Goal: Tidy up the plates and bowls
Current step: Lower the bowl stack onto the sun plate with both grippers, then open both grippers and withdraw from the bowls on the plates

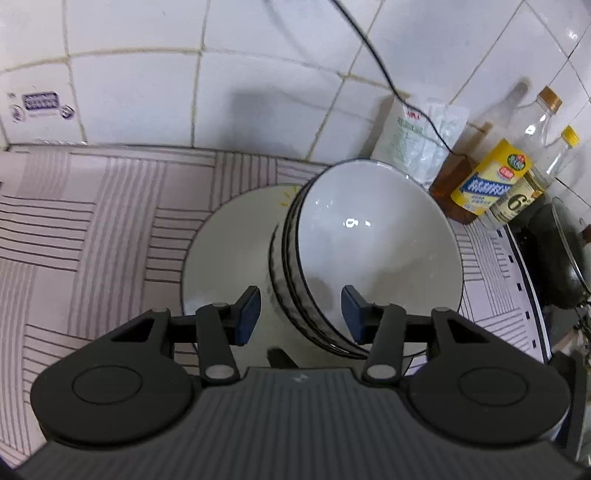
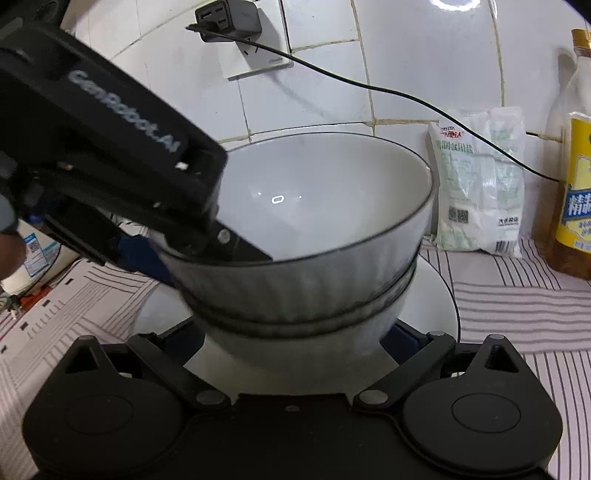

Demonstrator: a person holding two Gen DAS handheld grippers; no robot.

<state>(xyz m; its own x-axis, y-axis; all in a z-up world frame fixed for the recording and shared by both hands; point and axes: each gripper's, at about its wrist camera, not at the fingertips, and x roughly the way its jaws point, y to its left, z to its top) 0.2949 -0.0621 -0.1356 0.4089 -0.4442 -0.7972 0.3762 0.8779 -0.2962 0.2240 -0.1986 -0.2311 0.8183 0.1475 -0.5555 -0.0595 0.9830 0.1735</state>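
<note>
Striped cloth (image 1: pixel 92 229) covers the counter, white tiled wall behind. On it one white plate (image 1: pixel 225 243), lying flat, and on the plate a nest of dark-rimmed bowls (image 2: pixel 314 229); rim lines suggest three, but the count isn't sure. The stack looks tilted in the left wrist view, though that may be the camera angle. So most of the job looks done: bowls nested, stack sitting on the plate. No other loose dishes visible in either view. What's left is probably seating or straightening the top bowl and letting go.

Left gripper (image 1: pixel 301 314) straddles the near rim of the top bowl, one finger inside, one outside; pads are apart with visible gaps, so spread, not pinching. Right gripper (image 2: pixel 295 339) sits low at the base of the stack, fingers on either side of the bottom bowl; tips are mostly hidden behind it, so I can't tell whether they press on it.

Off to the side: salt bag (image 2: pixel 480 184), oil bottle (image 2: pixel 576 177), dark pan (image 1: pixel 561 258), wall charger (image 2: pixel 229 18) with cable.
</note>
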